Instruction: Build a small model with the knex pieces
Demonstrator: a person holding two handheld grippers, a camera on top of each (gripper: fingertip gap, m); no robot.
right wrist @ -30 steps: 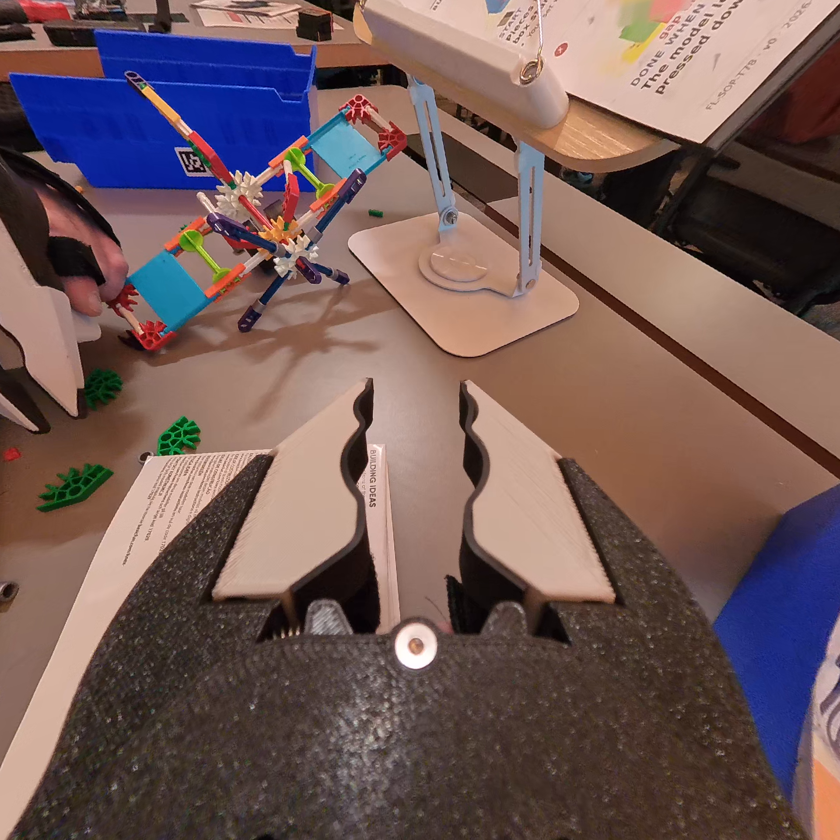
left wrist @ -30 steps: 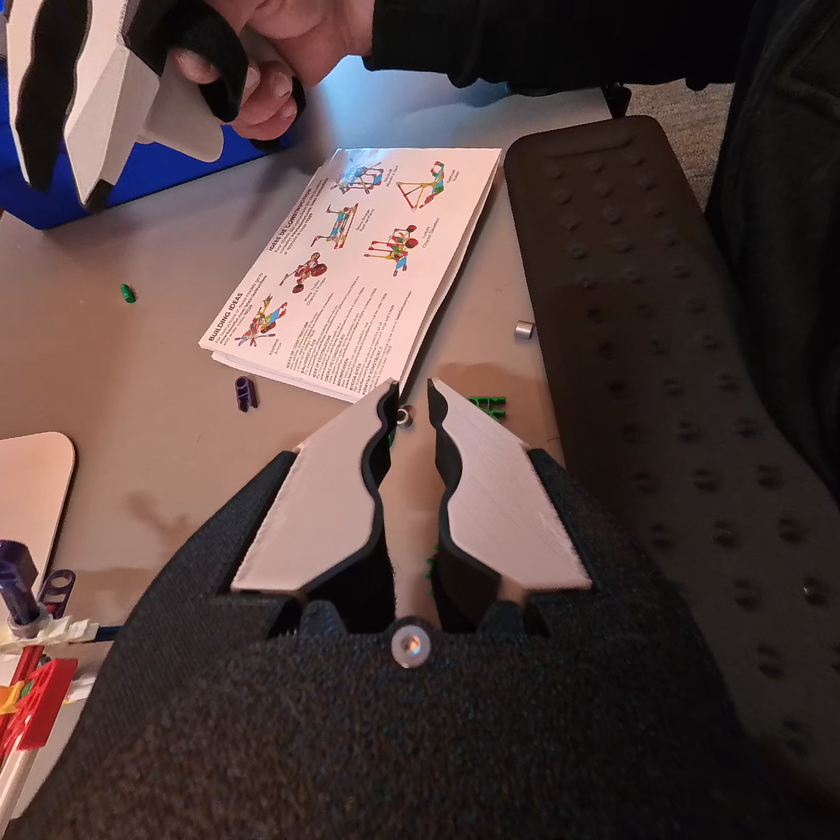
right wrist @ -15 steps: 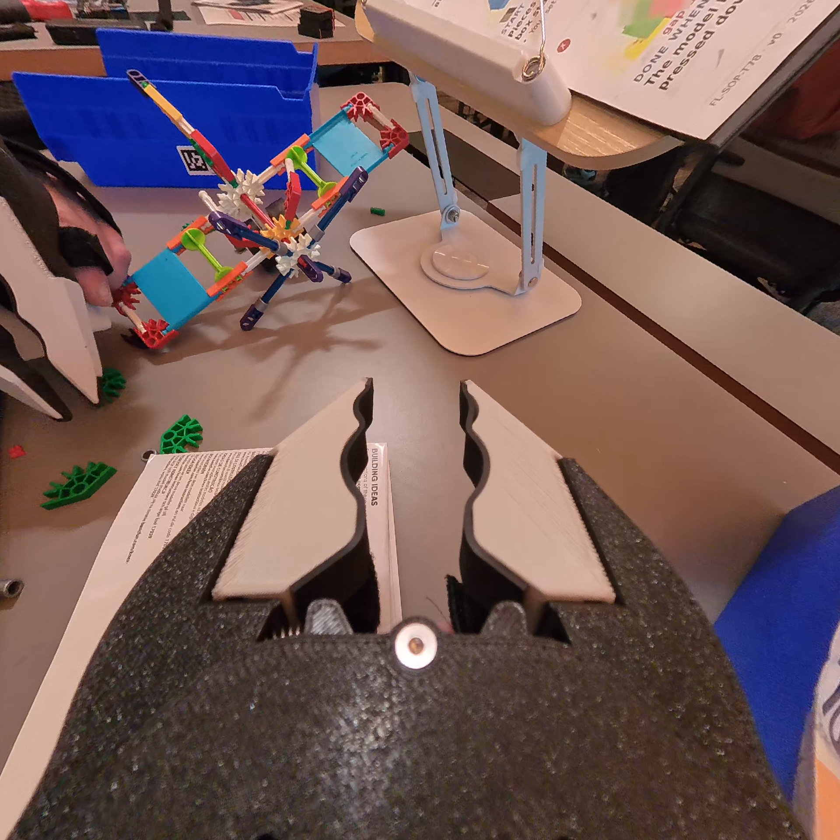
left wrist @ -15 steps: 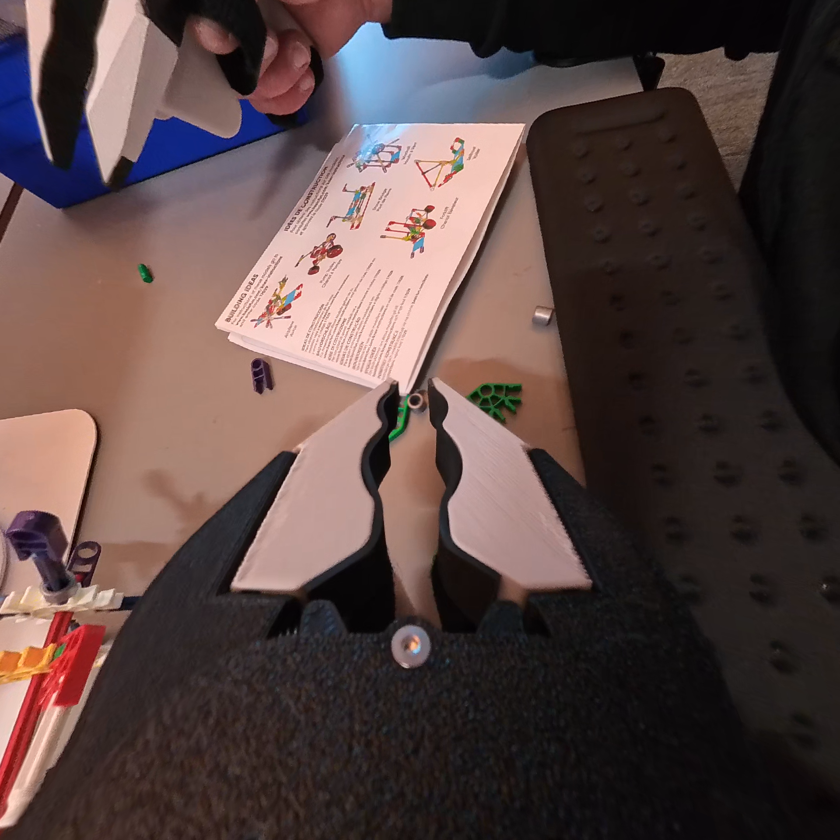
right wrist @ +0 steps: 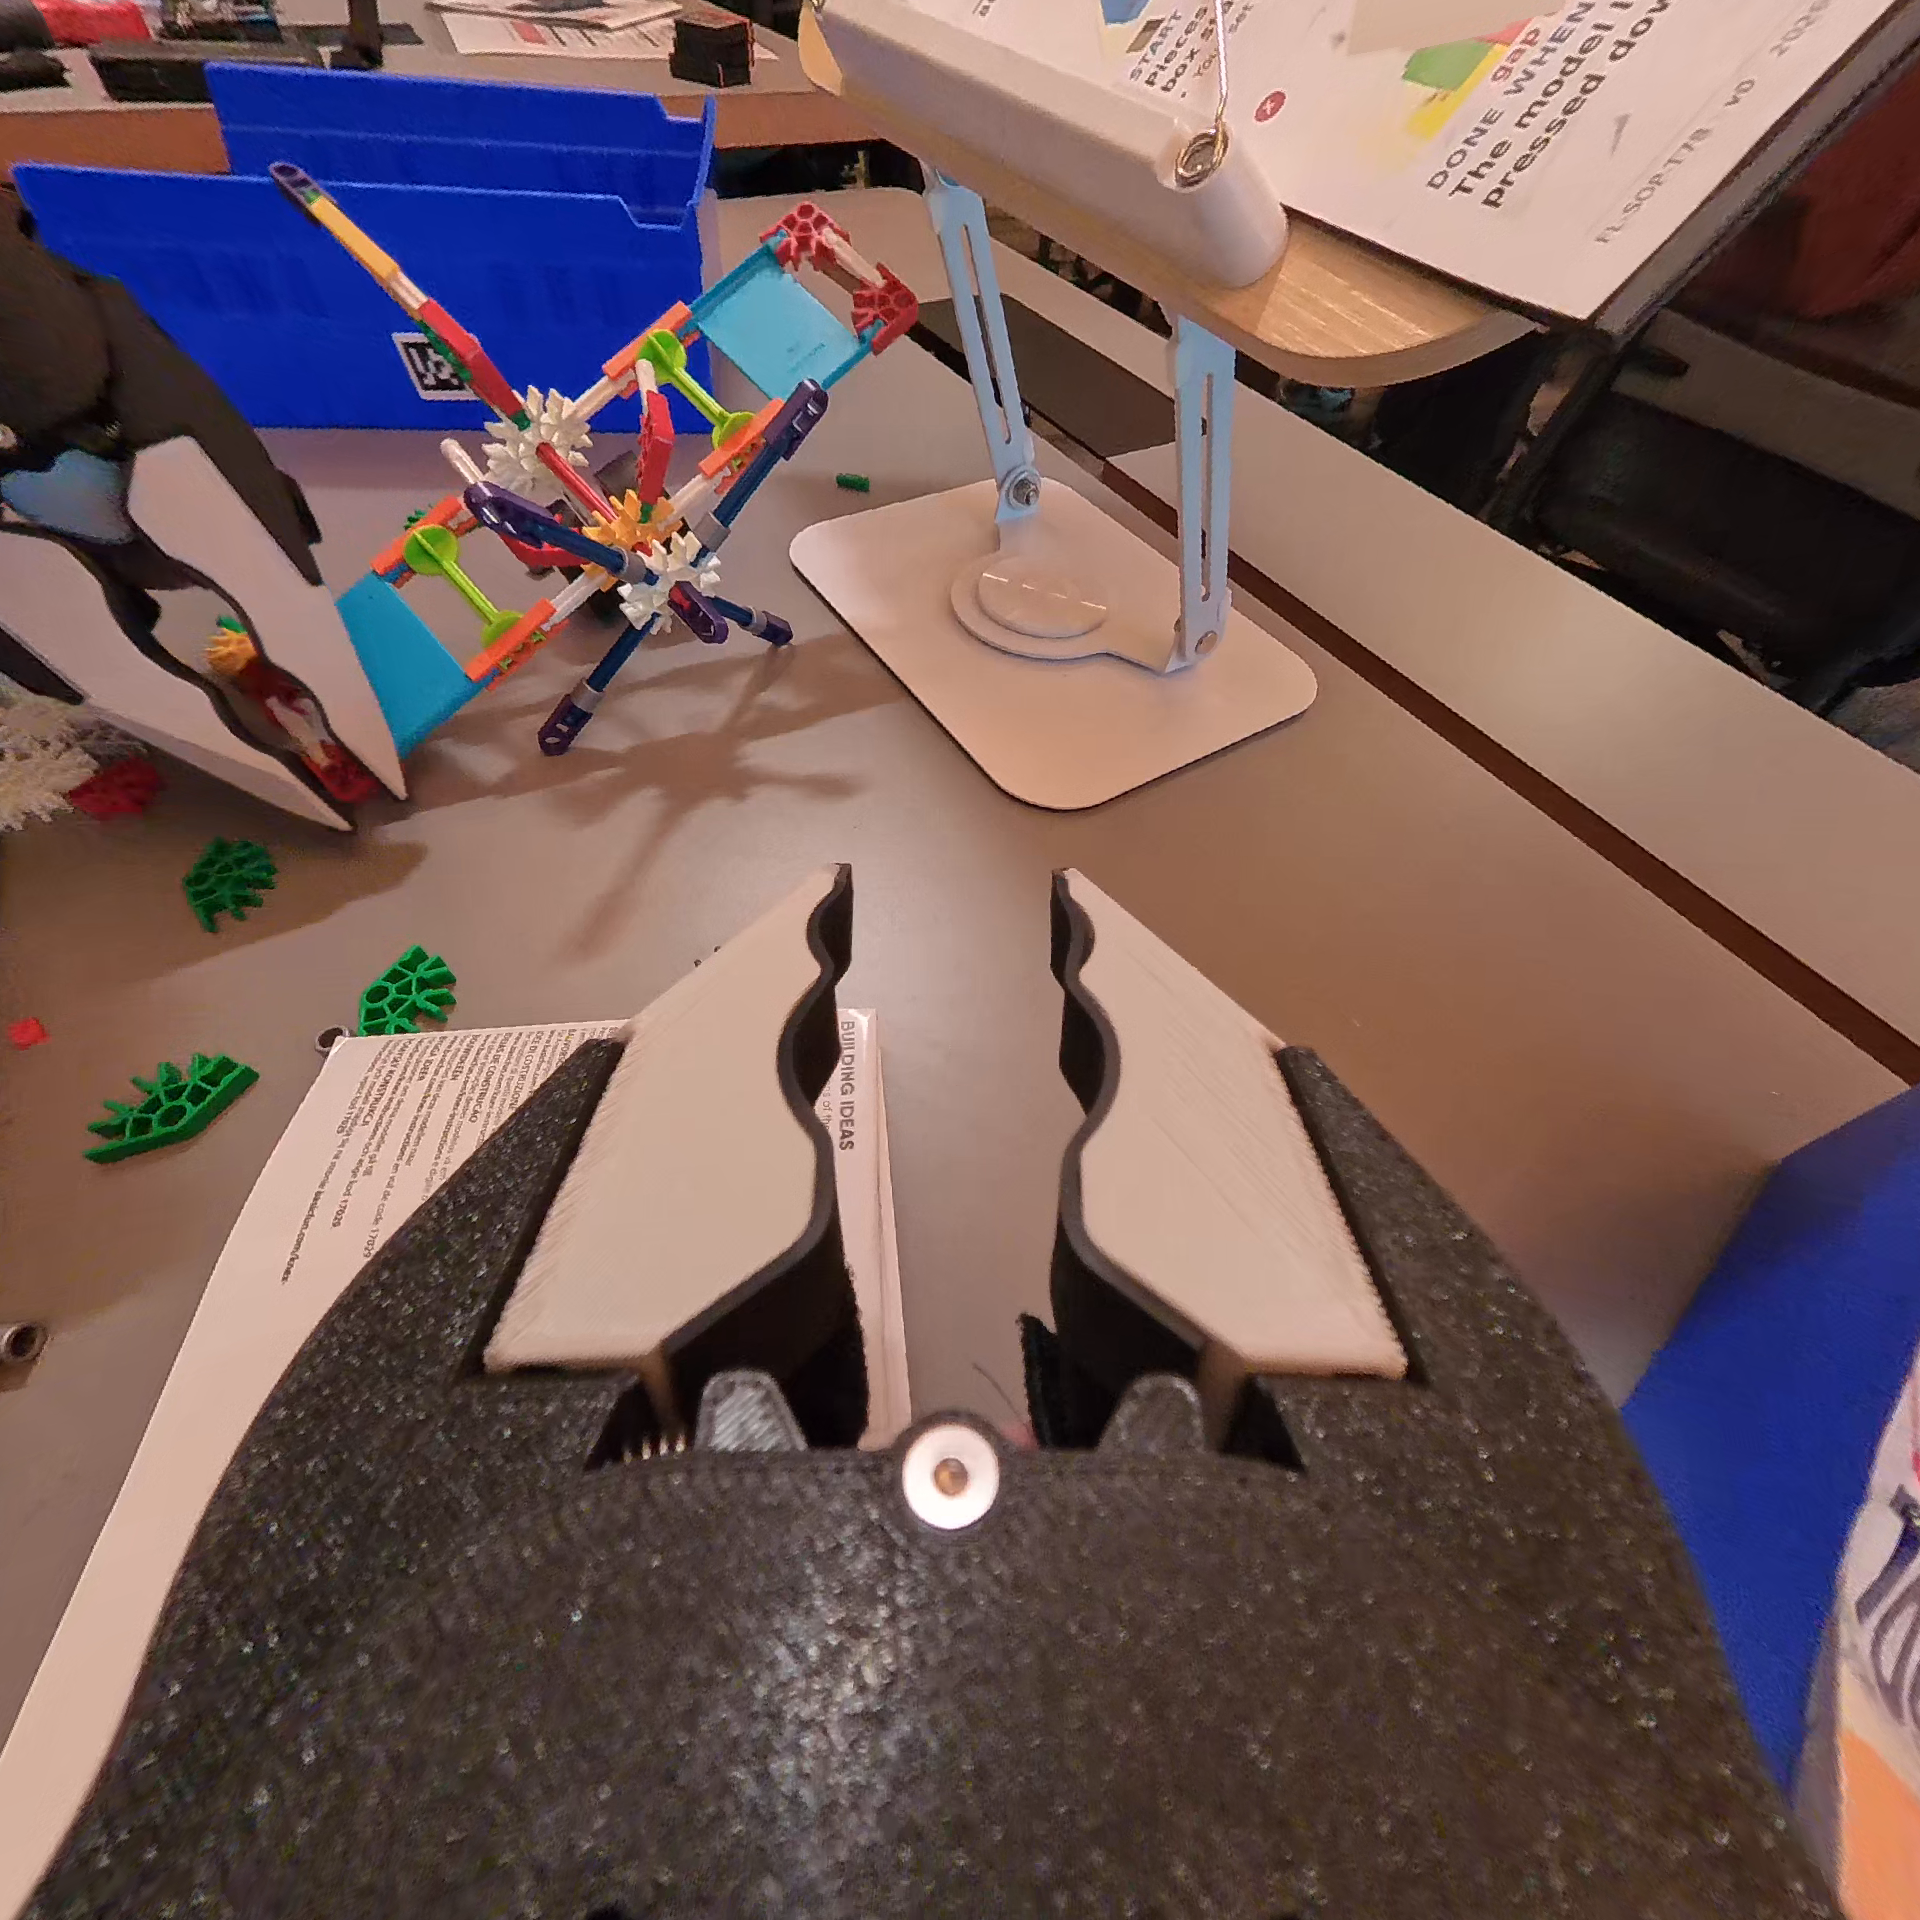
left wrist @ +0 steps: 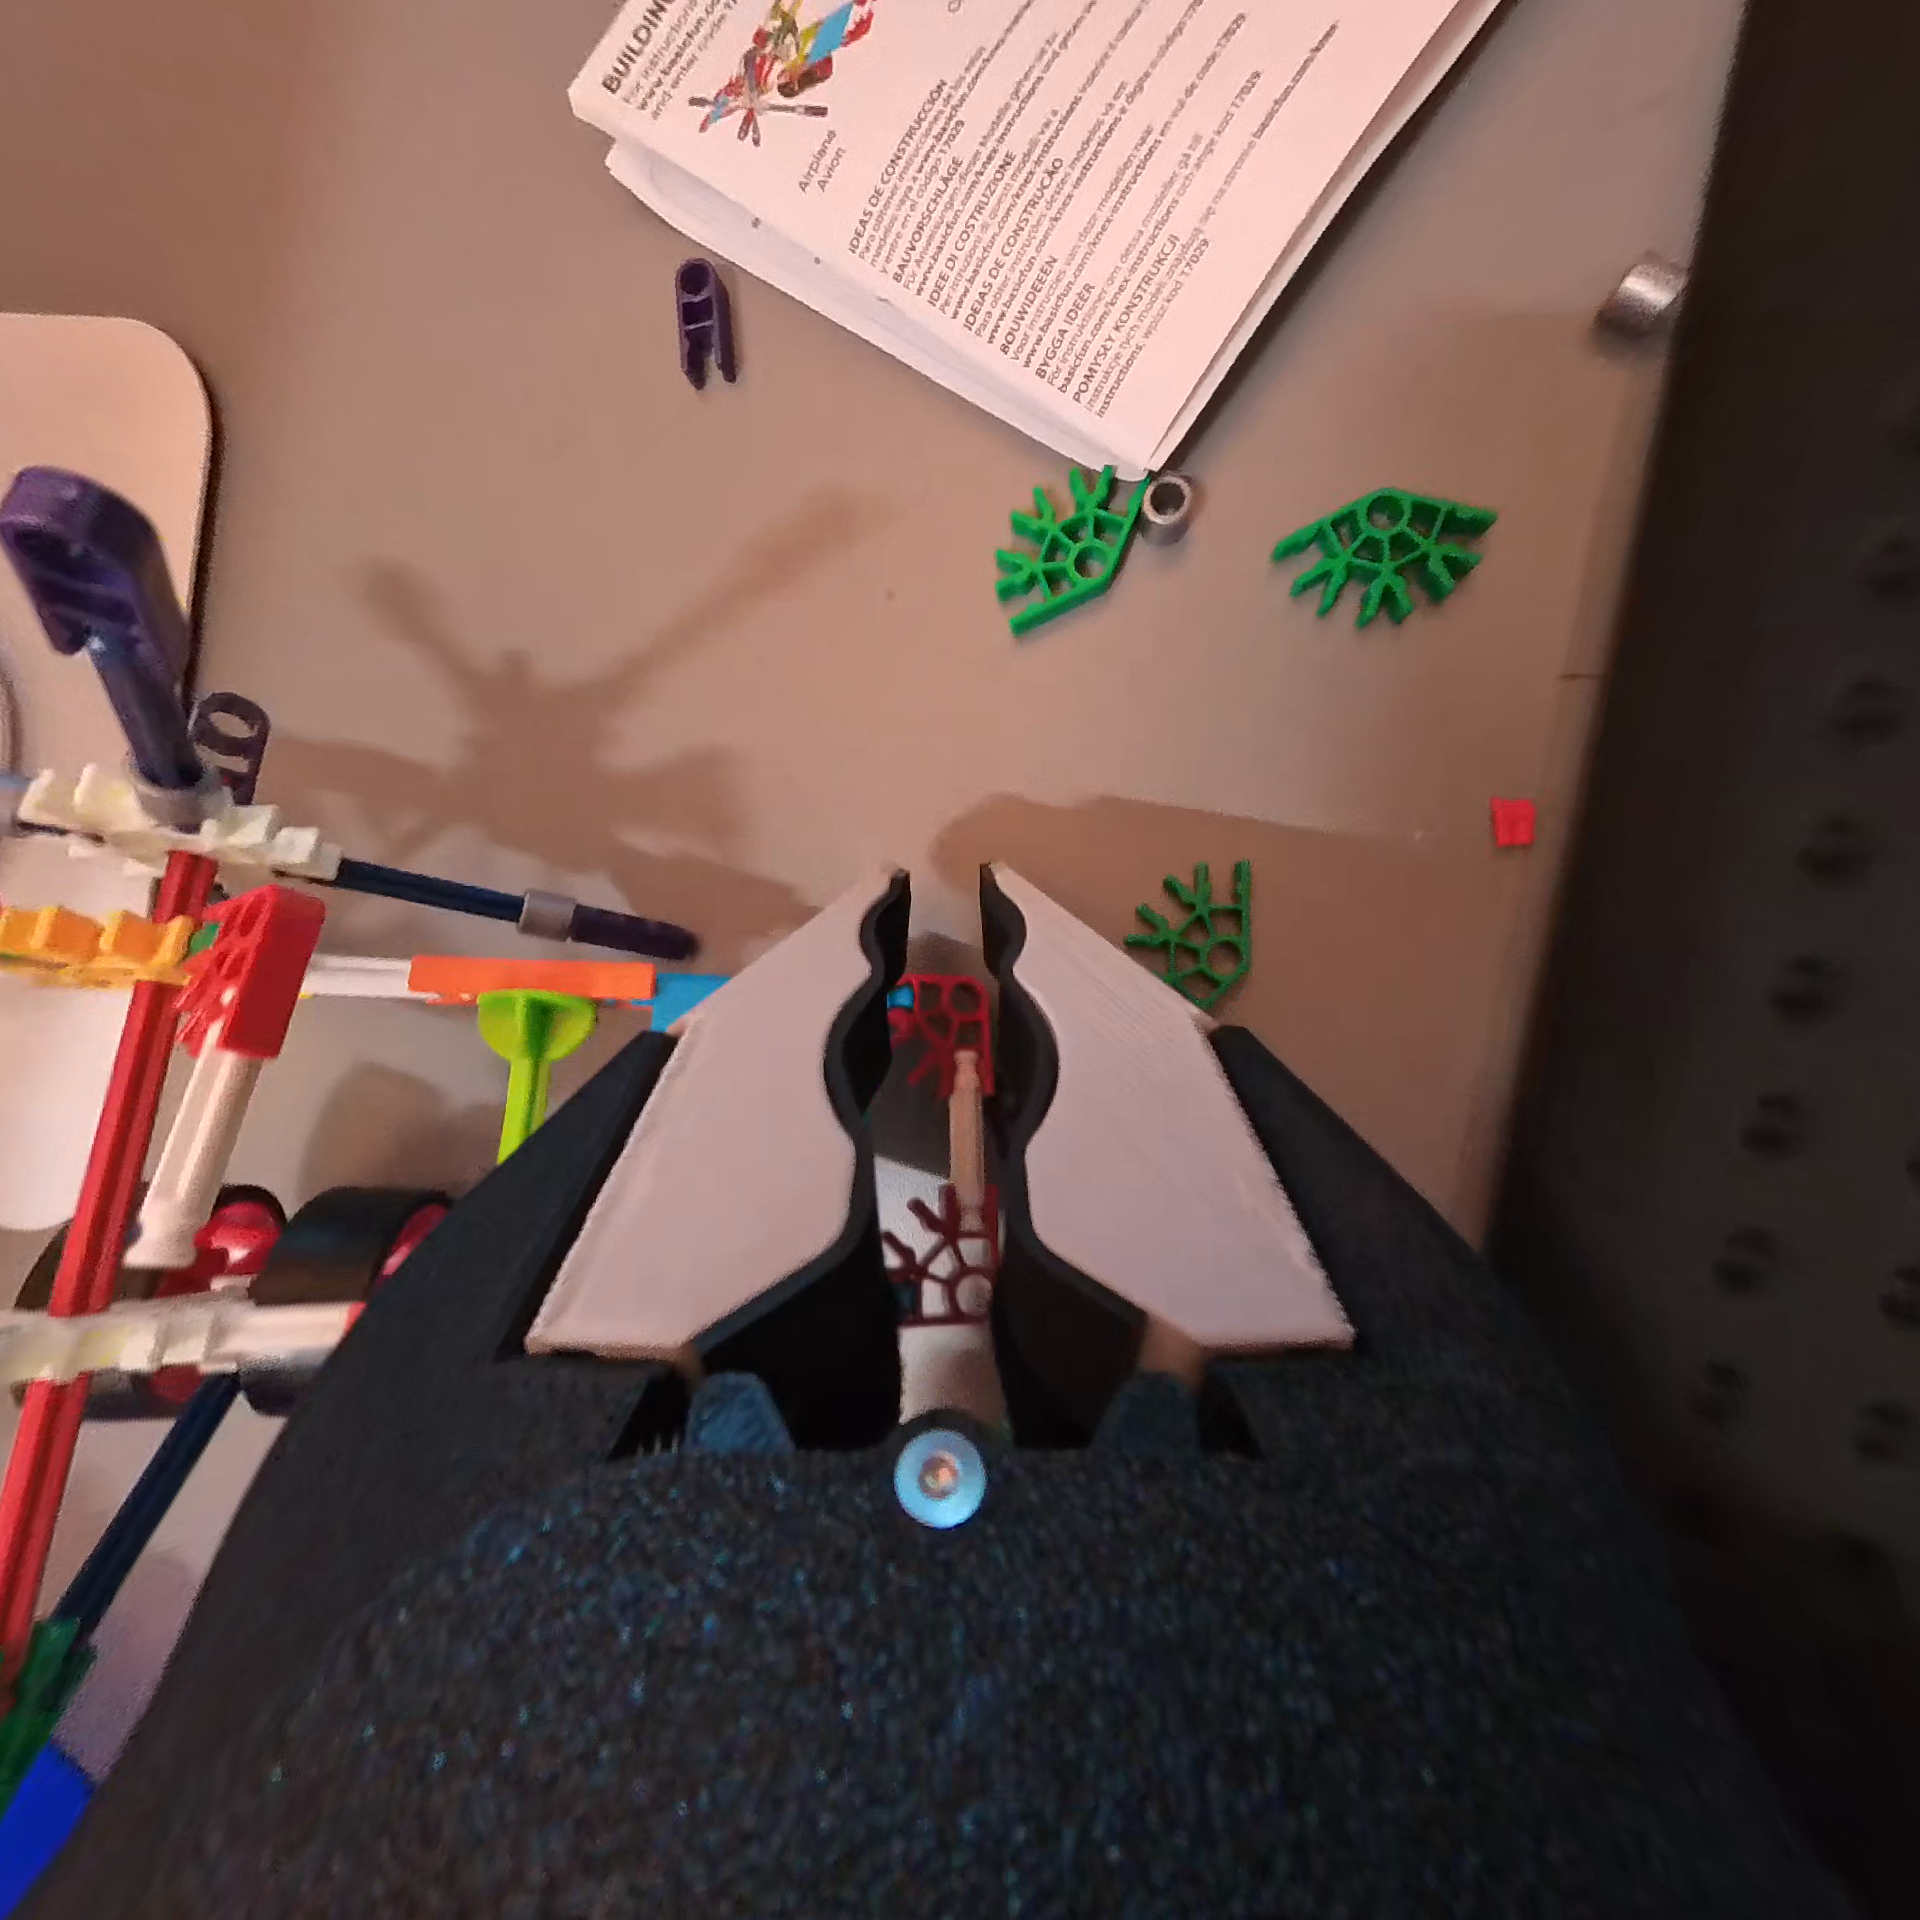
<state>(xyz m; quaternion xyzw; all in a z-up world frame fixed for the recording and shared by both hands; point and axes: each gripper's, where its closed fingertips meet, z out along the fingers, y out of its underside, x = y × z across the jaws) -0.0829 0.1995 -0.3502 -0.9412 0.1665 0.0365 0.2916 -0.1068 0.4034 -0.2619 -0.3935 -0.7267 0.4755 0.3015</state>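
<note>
Left gripper (left wrist: 943, 883), left wrist view: jaws drawn close with a narrow gap at the tips, straddling a corner of the rod-and-connector model (right wrist: 623, 488). A dark red connector (left wrist: 940, 1023) and a pale rod (left wrist: 966, 1122) lie between the jaws; whether the pads press them cannot be told. The right wrist view shows the same corner low on the grey surface (right wrist: 1351, 935), beside the model's blue panel (right wrist: 400, 665). Three green connectors (left wrist: 1070, 556) lie loose ahead, one touching a small metal sleeve (left wrist: 1171, 506) at the corner of a printed booklet (left wrist: 1039, 208).

Right gripper (right wrist: 951, 894): jaws spread wide and empty above the booklet's edge. Beyond stand a white stand base (right wrist: 1049, 644) and a blue bin (right wrist: 457, 229).
</note>
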